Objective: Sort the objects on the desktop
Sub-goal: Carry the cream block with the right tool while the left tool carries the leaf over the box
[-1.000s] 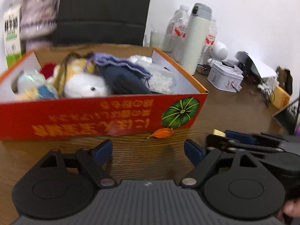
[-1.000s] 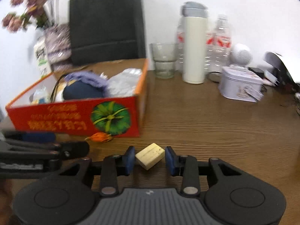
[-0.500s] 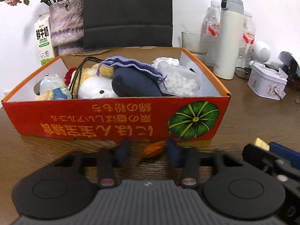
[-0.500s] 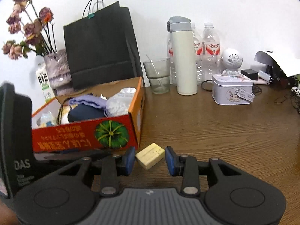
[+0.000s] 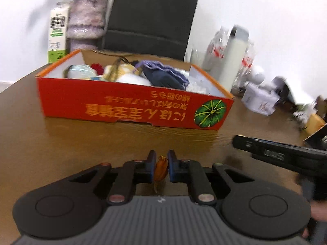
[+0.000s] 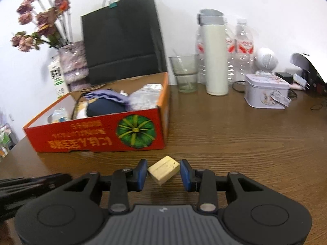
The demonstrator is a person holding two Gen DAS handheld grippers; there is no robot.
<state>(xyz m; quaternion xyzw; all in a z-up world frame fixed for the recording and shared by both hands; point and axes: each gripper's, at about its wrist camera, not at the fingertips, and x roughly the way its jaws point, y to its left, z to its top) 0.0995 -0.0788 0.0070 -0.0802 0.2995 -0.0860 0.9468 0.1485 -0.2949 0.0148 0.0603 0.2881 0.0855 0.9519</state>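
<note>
Both 2 tongs loaded: left gripper [image 5: 161, 166] has just closed on the orange dried flower [image 5: 160, 169], right gripper [image 6: 163, 172] pinches the wooden block [image 6: 164, 169] (corner-held), so next lift each over the red box [image 5: 130, 104] at frame center.

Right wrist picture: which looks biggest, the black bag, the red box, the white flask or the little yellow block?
1. red box and black bag: alike, and the box is nearer, so unsure.
2. white flask.
3. yellow block, smallest, though nearest the camera.

left gripper [image 5: 162, 168], angled downward, has just been closing and pinches a small orange item [image 5: 160, 170]; right gripper [image 6: 163, 174], likewise tilted down, clamps a pale block [image 6: 164, 169].
</note>
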